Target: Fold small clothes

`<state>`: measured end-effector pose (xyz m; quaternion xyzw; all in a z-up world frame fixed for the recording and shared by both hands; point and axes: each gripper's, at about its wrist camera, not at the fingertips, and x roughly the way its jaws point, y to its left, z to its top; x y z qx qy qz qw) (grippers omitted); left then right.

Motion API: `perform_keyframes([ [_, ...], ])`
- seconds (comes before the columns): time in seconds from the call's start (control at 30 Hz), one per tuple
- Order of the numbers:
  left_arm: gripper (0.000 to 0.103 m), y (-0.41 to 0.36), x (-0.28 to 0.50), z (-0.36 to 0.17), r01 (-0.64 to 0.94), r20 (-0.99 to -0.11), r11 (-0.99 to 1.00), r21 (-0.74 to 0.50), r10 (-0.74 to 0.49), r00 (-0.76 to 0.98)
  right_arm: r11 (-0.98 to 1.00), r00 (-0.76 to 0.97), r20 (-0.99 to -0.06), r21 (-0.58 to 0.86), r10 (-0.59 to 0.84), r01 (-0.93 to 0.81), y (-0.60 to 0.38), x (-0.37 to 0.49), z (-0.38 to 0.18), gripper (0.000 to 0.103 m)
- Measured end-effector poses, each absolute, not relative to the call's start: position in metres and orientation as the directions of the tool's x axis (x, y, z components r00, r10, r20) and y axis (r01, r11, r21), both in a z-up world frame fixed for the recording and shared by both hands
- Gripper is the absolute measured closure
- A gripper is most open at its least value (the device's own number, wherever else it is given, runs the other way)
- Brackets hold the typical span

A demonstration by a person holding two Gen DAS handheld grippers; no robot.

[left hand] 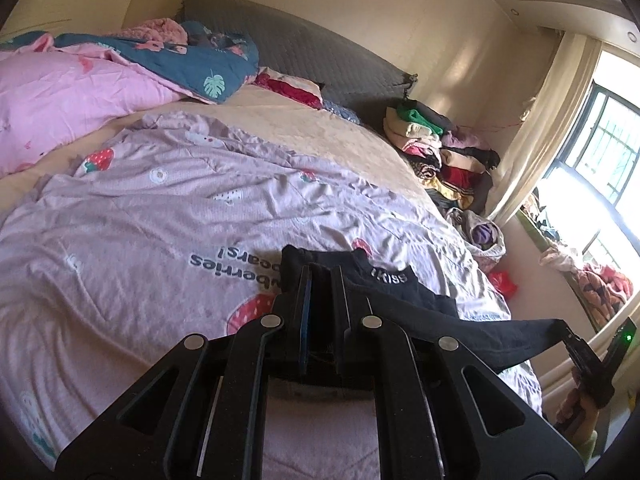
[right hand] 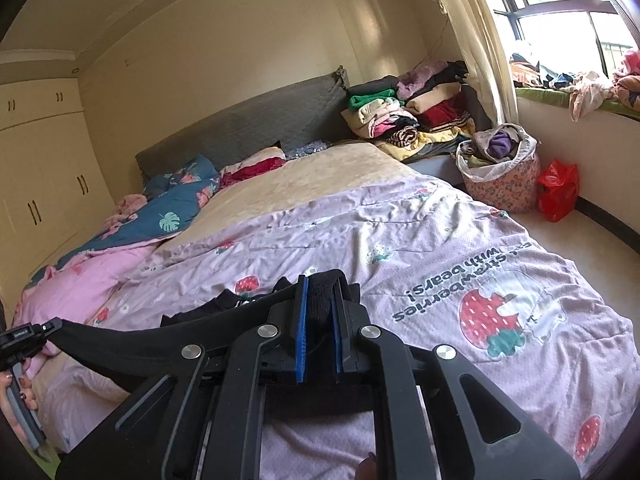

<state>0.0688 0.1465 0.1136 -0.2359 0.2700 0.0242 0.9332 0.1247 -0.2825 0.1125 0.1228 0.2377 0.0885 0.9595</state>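
Bed (left hand: 312,128) fills both views, beige sheet up top w/ lilac strawberry-print quilt (left hand: 168,208) spread over the near part. Pink duvet (left hand: 60,96) + teal floral blanket (left hand: 176,56) bunched on far left side by the grey headboard (left hand: 304,52). Cream wardrobe (right hand: 40,160) on left wall in right wrist view. Stack of folded clothes (right hand: 412,116) at far right corner of bed, near the curtain (left hand: 536,132); patterned laundry basket (right hand: 500,172) on the floor beside the bed, red plastic bag (right hand: 558,190) just beside it.

Black garment (left hand: 400,292) w/ white lettering is lifted off the quilt, stretched as a band between the 2 grippers, rest sagging onto the quilt.

Left gripper (left hand: 324,280): jaws nearly closed, pinching one end of garment btwn the pads. Right gripper (right hand: 322,300): jaws narrow, blue pads clamped on a bunched fold of the other end. Each gripper also seen at edge of the other's view w/ fabric running to its tip.
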Motion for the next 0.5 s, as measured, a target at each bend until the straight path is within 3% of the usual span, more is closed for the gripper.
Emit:
perform_keyframes([
  [0.37,0.1,0.154,0.105,0.103,-0.22,-0.537,0.886,-0.407,-0.037,0.843,0.937,0.859,-0.457,0.343,0.229,-0.068,-0.28,0.17,0.103,0.094],
  [0.5,0.102,0.161,0.115,0.103,-0.264,-0.531,0.89,-0.37,0.031,0.847,0.925,0.854,-0.466,0.377,0.23,-0.043,-0.282,0.186,0.097,0.094],
])
